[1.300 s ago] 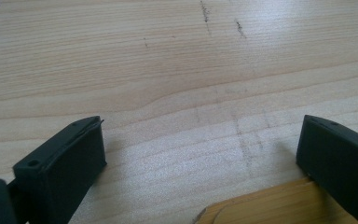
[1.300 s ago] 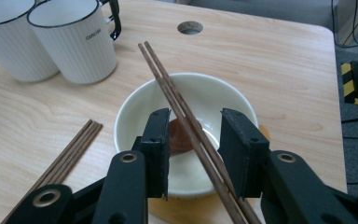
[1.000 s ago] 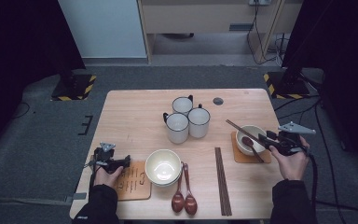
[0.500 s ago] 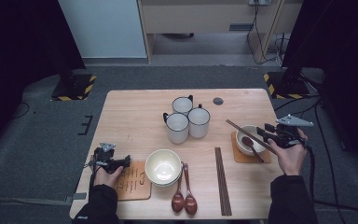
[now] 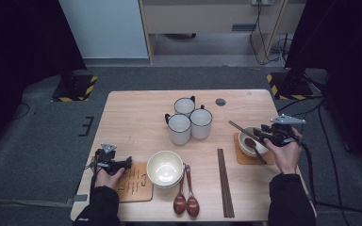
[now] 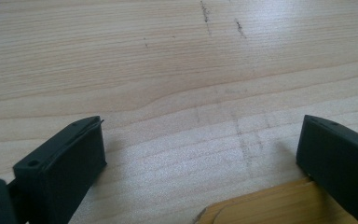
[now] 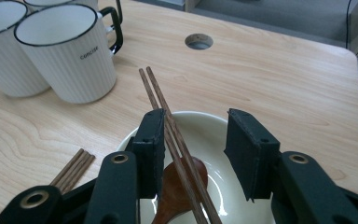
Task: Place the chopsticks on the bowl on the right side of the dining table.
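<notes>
**Chopsticks between the jaws, not yet pinched**

Since a second ago the right hand-held gripper [image 7: 193, 154] has edged over the bowl [image 7: 216, 140], jaws just widening, half open; the chopsticks [image 7: 168, 121] lie against one pad, seemingly ungripped. Light, stiff, slick; best pinched mid-length. Spoon [image 7: 177, 186] lies beneath, mugs [image 5: 188, 121] nearby. Left hand-held gripper [image 5: 118, 165] rests wide open on the counter [image 6: 177, 70].

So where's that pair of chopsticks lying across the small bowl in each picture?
High view: chopsticks at right, slanting over the bowl, beside the right hand-held gripper.
Left gripper view: not in it.
Right gripper view: chopsticks centre, running between the jaws.
Shared landmark: the white mugs.
</notes>
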{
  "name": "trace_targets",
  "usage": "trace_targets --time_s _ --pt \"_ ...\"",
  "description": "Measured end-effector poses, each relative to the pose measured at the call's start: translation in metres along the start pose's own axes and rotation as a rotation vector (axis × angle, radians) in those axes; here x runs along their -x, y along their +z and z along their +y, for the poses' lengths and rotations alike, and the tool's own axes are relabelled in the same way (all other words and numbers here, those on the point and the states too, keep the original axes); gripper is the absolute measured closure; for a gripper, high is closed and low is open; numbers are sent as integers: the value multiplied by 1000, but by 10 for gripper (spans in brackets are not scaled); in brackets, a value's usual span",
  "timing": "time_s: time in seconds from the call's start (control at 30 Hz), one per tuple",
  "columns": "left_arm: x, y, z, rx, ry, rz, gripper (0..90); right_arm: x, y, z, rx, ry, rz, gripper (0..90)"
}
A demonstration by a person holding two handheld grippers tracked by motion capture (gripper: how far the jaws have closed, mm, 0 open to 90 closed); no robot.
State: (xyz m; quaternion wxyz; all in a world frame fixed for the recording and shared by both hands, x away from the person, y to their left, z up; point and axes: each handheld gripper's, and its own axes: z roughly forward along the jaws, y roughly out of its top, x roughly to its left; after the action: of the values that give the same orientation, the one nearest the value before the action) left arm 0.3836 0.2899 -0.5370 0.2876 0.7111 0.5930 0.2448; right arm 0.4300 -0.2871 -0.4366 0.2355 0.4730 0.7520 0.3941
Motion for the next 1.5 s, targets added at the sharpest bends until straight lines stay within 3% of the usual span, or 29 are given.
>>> trace_targets --time_s 0.73,1.5 --pt "0 0 0 0 0 0 0 -4 26 -14 -91 -3 20 532" --pt "0 0 0 0 0 0 0 -9 26 -17 -151 -46 96 544"
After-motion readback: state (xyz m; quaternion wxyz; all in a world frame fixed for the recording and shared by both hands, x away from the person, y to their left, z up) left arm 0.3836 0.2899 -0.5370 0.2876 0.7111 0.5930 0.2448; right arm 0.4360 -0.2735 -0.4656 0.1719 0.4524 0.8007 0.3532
